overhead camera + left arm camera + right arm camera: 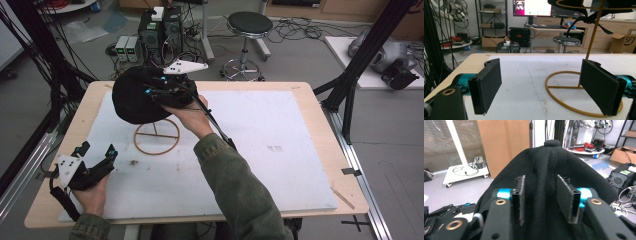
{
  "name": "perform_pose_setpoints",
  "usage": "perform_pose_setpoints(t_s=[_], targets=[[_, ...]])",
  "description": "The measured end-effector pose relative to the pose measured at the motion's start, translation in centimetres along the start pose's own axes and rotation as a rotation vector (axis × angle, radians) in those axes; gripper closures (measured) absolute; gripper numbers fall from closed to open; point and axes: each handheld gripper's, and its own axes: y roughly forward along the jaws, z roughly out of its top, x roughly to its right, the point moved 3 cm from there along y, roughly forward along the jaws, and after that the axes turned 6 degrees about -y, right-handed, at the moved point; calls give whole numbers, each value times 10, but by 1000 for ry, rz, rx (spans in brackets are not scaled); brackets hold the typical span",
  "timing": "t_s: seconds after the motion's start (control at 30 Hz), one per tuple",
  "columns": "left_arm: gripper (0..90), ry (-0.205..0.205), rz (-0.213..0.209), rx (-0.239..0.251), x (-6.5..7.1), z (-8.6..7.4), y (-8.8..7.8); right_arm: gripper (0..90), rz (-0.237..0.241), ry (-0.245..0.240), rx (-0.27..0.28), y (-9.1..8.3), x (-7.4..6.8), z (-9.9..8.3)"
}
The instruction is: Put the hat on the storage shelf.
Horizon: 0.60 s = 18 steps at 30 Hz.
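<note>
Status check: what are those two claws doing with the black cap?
Right claw open astride black cap atop gold stand. Left claw open, idle. Nothing blocking.

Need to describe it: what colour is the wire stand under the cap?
Gold, seen best in the left gripper view: the stand.

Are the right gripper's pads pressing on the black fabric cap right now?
Apart: the right gripper view shows the right gripper astride the black fabric cap, a gap beside each pad.

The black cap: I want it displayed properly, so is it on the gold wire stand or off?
On: the black cap sits atop the gold wire stand, above its ring base.
</note>
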Motion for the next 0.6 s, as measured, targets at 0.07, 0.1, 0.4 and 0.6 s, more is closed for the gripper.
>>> perform_pose_setpoints(t_s=[0.07,0.1,0.4,0.6], targets=[[182,-1,0,1,0,0,0,493,-1,3,-2,0,-1,0],[182,-3,1,5,0,0,0,451,-3,4,-2,0,-1,0],[182,-6,3,6,-1,1,0,210,-7,43,65,-10,5,5],[182,-3,5,4,-1,1,0,187,-41,36,81,-28,13,9]])
